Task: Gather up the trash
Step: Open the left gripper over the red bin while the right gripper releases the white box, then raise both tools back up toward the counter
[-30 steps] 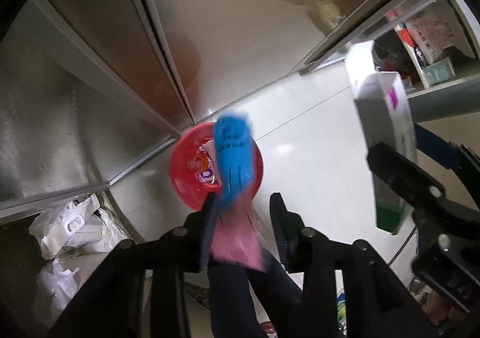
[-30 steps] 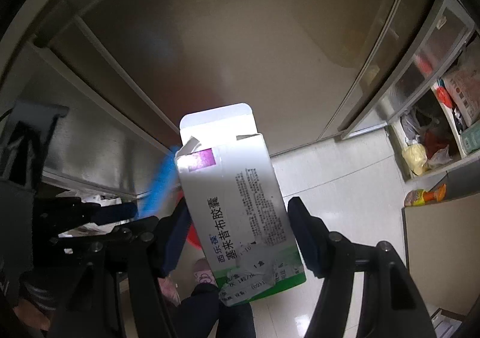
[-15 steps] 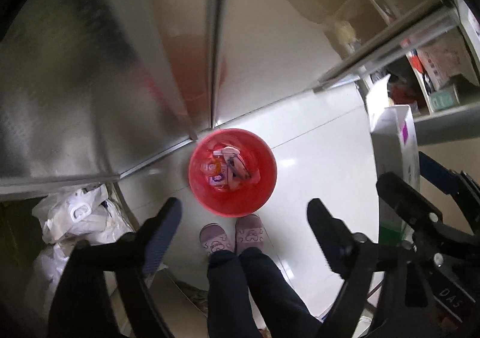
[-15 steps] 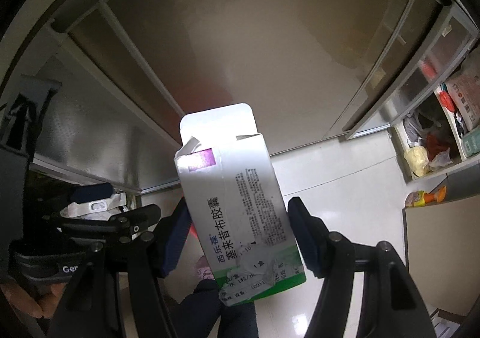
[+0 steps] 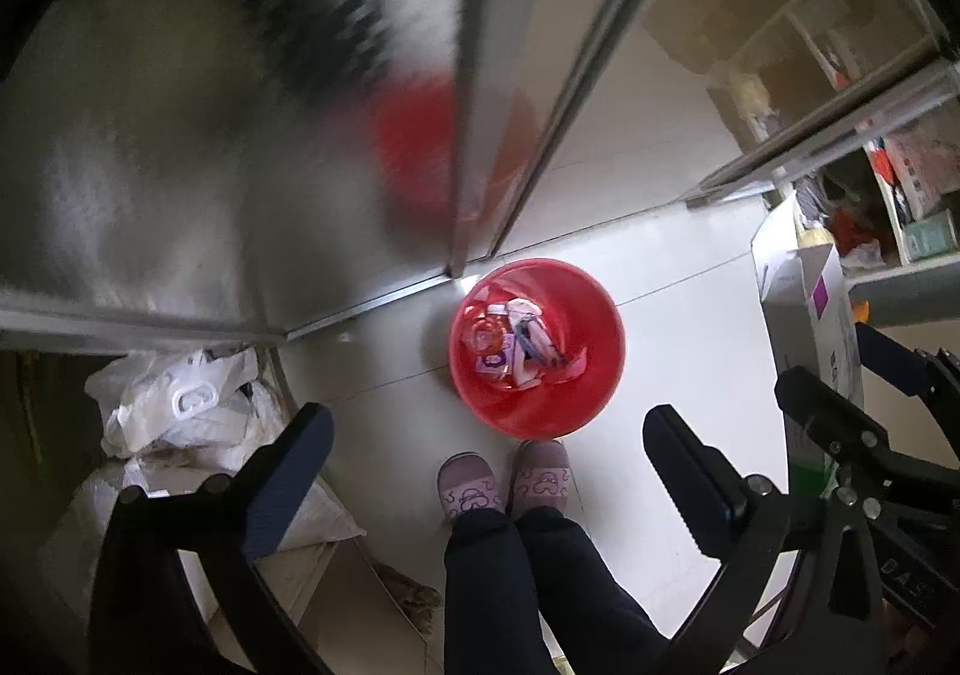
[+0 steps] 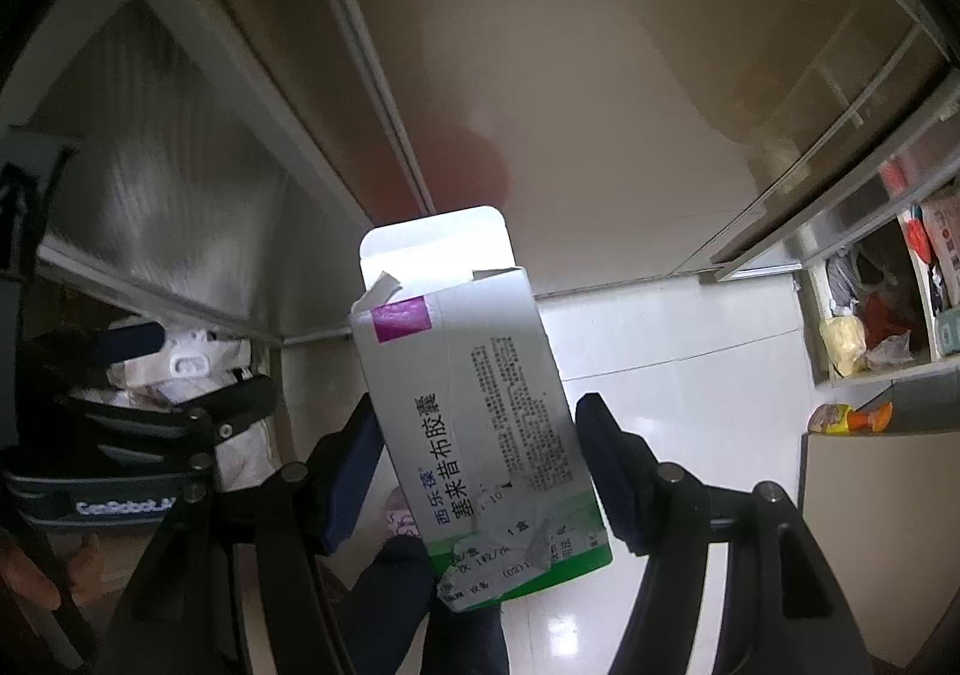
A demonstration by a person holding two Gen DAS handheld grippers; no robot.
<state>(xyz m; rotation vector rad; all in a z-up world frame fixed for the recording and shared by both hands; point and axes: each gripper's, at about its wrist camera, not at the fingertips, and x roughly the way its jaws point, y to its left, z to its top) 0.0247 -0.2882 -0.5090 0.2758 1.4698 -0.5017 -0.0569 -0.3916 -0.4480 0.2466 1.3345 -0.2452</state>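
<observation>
Left gripper (image 5: 487, 438), left wrist view: pointing straight down at the floor (image 5: 690, 327), jaws spread wide with nothing between them. They have just been opening. Red bin (image 5: 537, 357) stands on the pale floor tiles below and slightly ahead of the fingers, close against the bottom corner of the metal-framed sliding doors (image 5: 474, 75). Inside the bin: crumpled wrappers (image 5: 522, 342), white, pink and purple. Person's slippers (image 5: 504, 480) sit just short of the bin's near rim, dark trouser legs (image 5: 522, 579) rising toward the camera. White plastic bags (image 5: 180, 405) heaped at the floor's left edge. At the right edge of the view the right gripper (image 5: 840, 435) is seen side-on with the medicine box (image 5: 810, 315) in it. Shelves with clutter (image 5: 888, 207) at far right.

Right wrist view: right gripper (image 6: 480, 465) angled steeply down, clamped on the white medicine box (image 6: 474, 393), one pad on each side of the carton. Box stands upright in the grip, top flap open and torn, purple square near the top, green band at the bottom, blue and black printed characters down its face. Box blocks the floor directly below; the bin itself is hidden, only a red glow reflected in the door panel (image 6: 456, 171). Left gripper (image 6: 180, 393) visible at the left edge, hand (image 6: 36, 567) on its handle. Shelf unit (image 6: 888, 303) at right, with bags and a small orange-tipped item (image 6: 852, 416) on a ledge.
</observation>
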